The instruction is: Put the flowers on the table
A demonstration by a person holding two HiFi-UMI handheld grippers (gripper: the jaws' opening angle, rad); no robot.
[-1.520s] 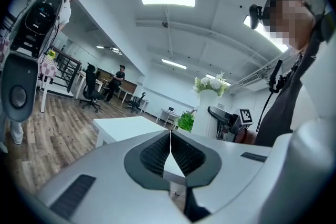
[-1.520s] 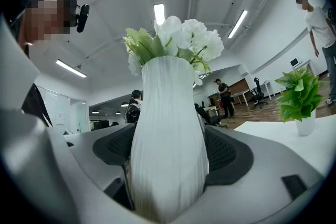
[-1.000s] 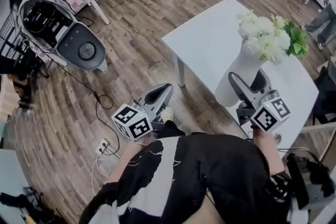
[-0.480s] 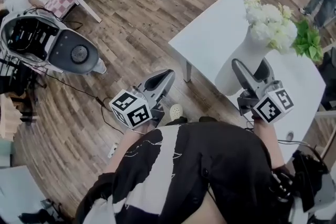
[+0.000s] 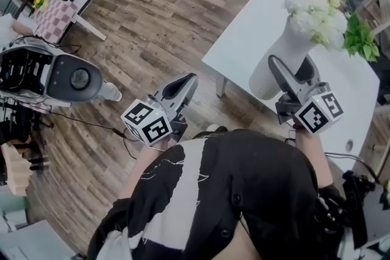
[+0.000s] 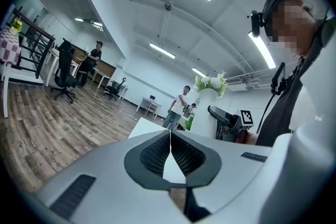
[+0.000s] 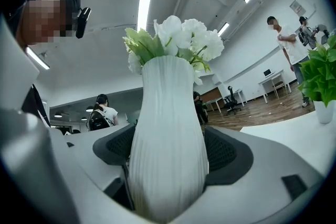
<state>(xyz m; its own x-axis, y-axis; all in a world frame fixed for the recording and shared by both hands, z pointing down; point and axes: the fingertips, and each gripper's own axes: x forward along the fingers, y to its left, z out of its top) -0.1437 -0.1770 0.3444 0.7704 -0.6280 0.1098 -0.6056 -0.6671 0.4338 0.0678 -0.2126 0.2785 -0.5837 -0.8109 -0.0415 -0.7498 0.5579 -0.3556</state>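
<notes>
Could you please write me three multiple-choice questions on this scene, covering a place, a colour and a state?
1. Where is the white vase?
A. lying on the floor
B. between the right gripper's jaws
C. on a chair

2. What colour are the flowers?
A. red
B. white
C. purple

3. How are the left gripper's jaws?
A. wide apart
B. shut on a cup
C. together, empty

Answers: 1 B, the jaws press both sides of the vase; 2 B, pale blooms top the vase; 3 C, the jaws meet with nothing between.
</notes>
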